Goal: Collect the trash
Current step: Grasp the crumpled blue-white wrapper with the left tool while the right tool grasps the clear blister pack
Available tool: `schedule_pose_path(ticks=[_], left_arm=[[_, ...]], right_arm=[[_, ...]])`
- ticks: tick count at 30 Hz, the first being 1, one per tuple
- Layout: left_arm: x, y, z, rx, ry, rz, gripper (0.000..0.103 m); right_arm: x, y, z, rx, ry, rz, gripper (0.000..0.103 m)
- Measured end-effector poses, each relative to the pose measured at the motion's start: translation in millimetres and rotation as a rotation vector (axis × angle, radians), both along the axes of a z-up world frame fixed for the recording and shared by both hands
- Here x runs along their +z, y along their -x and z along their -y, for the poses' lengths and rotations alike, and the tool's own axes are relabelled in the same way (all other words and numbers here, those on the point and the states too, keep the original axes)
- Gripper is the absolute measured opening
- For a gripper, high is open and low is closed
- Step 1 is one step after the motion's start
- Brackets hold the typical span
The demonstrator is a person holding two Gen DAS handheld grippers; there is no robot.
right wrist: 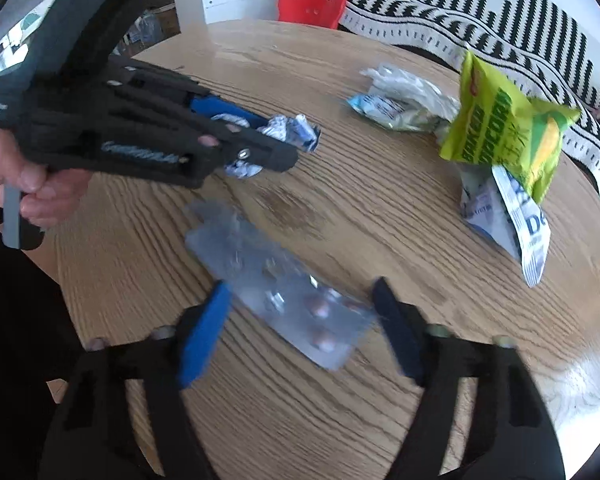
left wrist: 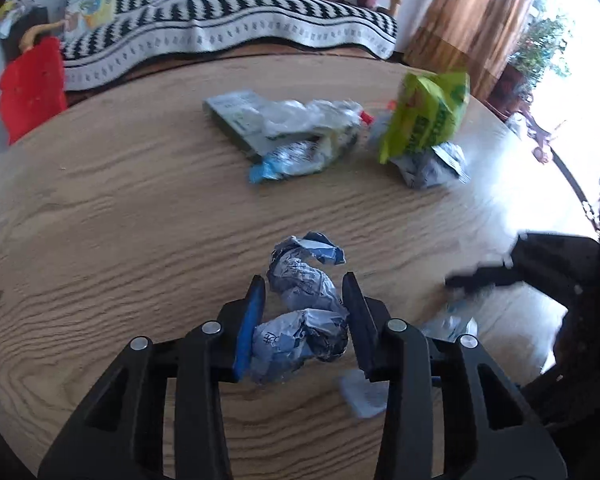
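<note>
Two handheld grippers work scattered trash on a round wooden worktop [left wrist: 100,208].

Left gripper [left wrist: 304,292] clenches a crumpled blue-and-silver foil wrapper [left wrist: 300,316] near the worktop's front edge; right gripper [right wrist: 300,296], released and wide, straddles a flat silver blister pack [right wrist: 284,288]. Farther back, a yellow-green snack bag [right wrist: 500,128] leans on white-and-blue packets [right wrist: 516,220].

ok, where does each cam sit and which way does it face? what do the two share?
Left wrist: sits on the left gripper, looking along its fingers across the wooden table toward the striped sofa; its fingers flank a crumpled blue-white wrapper.
Right wrist: sits on the right gripper, looking across the table toward the red bin; its open fingers flank a blister pack, and the person's left hand shows.
Shared: table, wrapper, green snack bag, sofa, bin.
</note>
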State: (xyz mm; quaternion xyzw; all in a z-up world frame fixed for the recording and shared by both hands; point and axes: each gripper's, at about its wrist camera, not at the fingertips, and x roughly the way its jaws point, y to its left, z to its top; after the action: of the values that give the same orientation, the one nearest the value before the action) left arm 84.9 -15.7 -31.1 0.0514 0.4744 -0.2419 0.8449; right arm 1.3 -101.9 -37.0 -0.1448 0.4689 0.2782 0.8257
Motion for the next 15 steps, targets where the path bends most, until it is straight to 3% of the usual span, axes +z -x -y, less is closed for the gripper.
schedule_pose_path(ticks=[5, 8, 9, 15], left_arm=[[9, -11, -13, 0.089, 0.026, 0.008, 0.039], [20, -14, -18, 0.123, 0.058, 0.022, 0.039], [24, -15, -18, 0.132, 0.061, 0.030, 0.039], [38, -7, -10, 0.143, 0.081, 0.060, 0.039]], right_arm=[[5, 7, -2, 0.016, 0.005, 0.009, 0.032], [6, 12, 5, -0.005, -0.014, 0.004, 0.009], [7, 13, 9, -0.012, -0.017, 0.004, 0.006], [19, 23, 33, -0.071, -0.041, 0.031, 0.004]])
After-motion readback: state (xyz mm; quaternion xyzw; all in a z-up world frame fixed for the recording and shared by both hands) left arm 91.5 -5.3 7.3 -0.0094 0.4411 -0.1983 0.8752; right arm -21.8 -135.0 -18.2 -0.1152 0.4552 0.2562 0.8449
